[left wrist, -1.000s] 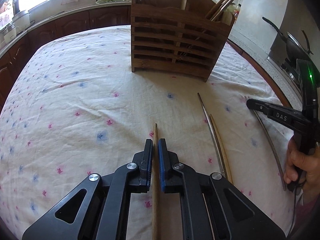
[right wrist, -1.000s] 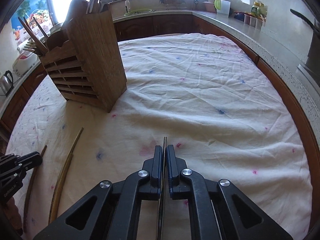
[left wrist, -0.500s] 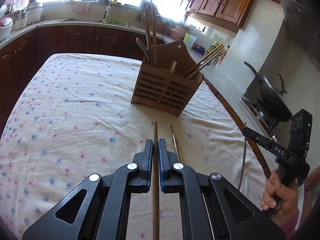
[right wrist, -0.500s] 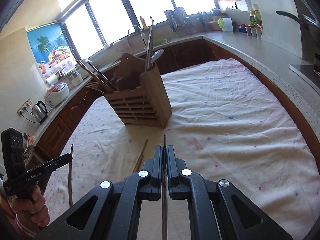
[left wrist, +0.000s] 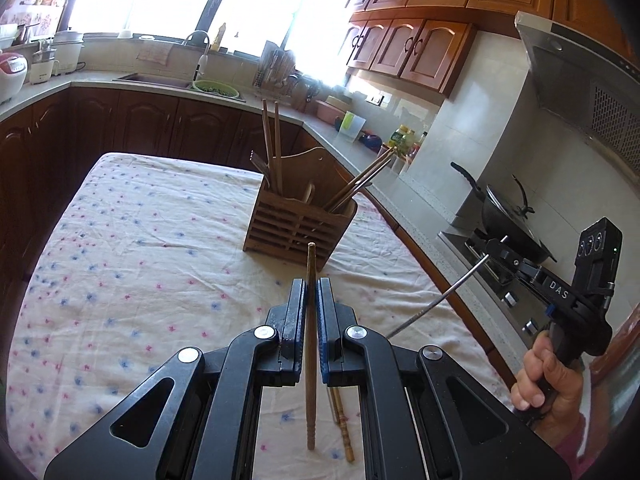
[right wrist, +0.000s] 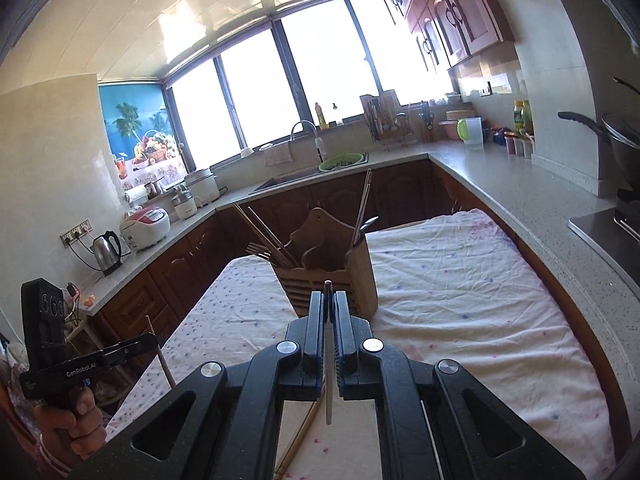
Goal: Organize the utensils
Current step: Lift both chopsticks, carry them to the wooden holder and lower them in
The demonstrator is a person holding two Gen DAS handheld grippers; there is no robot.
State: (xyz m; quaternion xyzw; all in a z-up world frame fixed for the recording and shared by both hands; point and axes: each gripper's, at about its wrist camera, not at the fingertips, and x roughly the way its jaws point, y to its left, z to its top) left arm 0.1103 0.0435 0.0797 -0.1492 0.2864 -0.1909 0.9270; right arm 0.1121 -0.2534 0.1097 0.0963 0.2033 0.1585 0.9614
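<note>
My left gripper (left wrist: 310, 286) is shut on a wooden chopstick (left wrist: 311, 344) that runs back between its jaws, lifted above the cloth. My right gripper (right wrist: 329, 298) is shut on a thin metal chopstick (right wrist: 328, 380), also raised. A slatted wooden utensil holder (left wrist: 298, 226) stands on the table ahead of both, with chopsticks and forks standing in it; the same holder (right wrist: 340, 280) fills the centre of the right wrist view. Each gripper shows in the other's view: the right one (left wrist: 490, 250) with its metal chopstick (left wrist: 436, 300), the left one (right wrist: 150, 338) at lower left.
Another wooden chopstick (left wrist: 342, 424) lies on the floral tablecloth (left wrist: 140, 264) below my left gripper. A counter (right wrist: 520, 188) wraps the table's far and right sides, with a sink (right wrist: 304, 176), a kettle (right wrist: 106, 252) and a wok (left wrist: 504, 220) on a stove.
Both grippers rose from the cloth with their chopsticks held and tilted up toward level. The holder now sits smaller and lower in view, and one chopstick stays on the table.
</note>
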